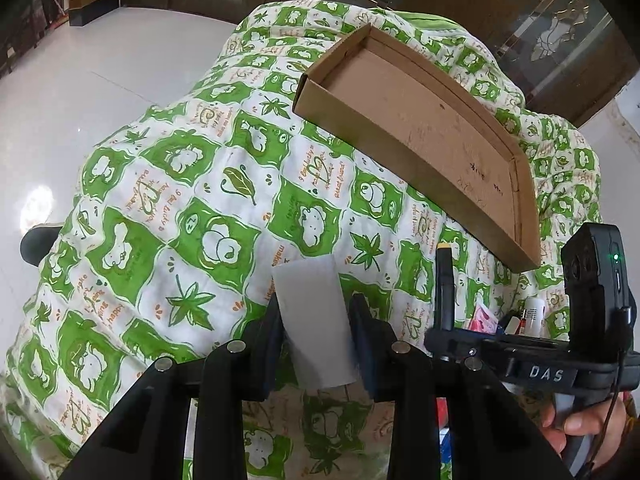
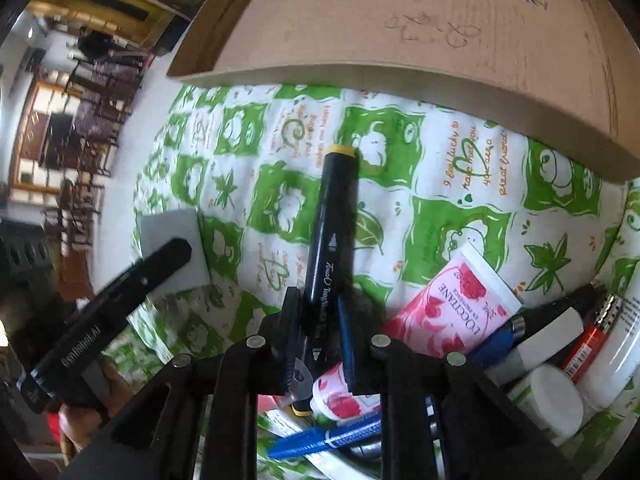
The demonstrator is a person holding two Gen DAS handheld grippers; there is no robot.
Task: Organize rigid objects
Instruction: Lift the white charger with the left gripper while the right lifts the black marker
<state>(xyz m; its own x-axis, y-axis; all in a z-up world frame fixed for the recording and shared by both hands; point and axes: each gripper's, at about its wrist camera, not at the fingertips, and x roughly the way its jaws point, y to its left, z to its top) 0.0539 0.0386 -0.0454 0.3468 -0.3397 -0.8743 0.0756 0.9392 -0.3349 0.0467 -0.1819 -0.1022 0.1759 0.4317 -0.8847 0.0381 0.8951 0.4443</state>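
My left gripper (image 1: 316, 320) is shut on a white rectangular block (image 1: 314, 320) and holds it above the green patterned cloth (image 1: 160, 200). The block also shows in the right wrist view (image 2: 172, 256). My right gripper (image 2: 320, 332) is shut on a black marker with a yellow cap (image 2: 330, 248), pointing toward an open cardboard tray (image 2: 420, 32). The marker (image 1: 445, 284) and the tray (image 1: 420, 128) both show in the left wrist view, the tray lying empty on the cloth beyond both grippers.
A pile of small items lies under and right of my right gripper: a pink L'Occitane tube (image 2: 452, 304), a blue pen (image 2: 328, 436), a white round jar (image 2: 552, 400), an orange bottle (image 2: 588, 344). White floor (image 1: 80, 80) surrounds the clothed surface.
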